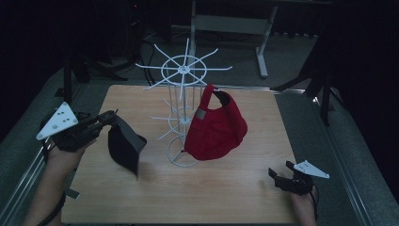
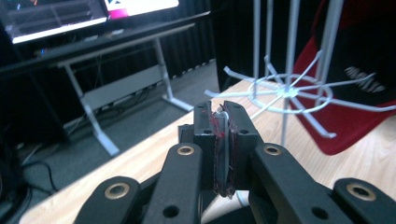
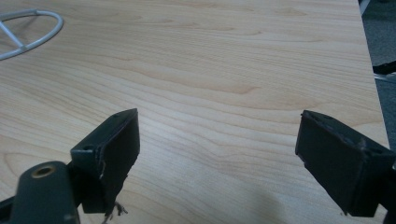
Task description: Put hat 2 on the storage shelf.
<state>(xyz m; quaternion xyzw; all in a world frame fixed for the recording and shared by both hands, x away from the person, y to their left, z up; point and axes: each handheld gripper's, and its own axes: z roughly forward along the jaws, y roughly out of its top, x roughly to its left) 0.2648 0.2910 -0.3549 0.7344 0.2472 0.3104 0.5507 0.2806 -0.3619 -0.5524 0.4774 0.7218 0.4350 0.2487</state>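
While my left gripper hangs above the table's left edge, its jaws stand nearly together, clamped on the edge of one black cap; in the left gripper view the pinched edge shows between the pads. The black cap dangles clear of the table, just left of the rack.

Count: two caps, one rack, two grippers. The red cap hangs from an upper arm of the white wire rack, which stands on its ring base at the table's middle. The rack's arms radiate in two tiers; those on the left side are bare and lie between the black cap and the red one.

My right gripper rests near the table's lower right corner, jaws spread wide with nothing between them, over bare wood.

Beyond the far edge stands a desk frame.
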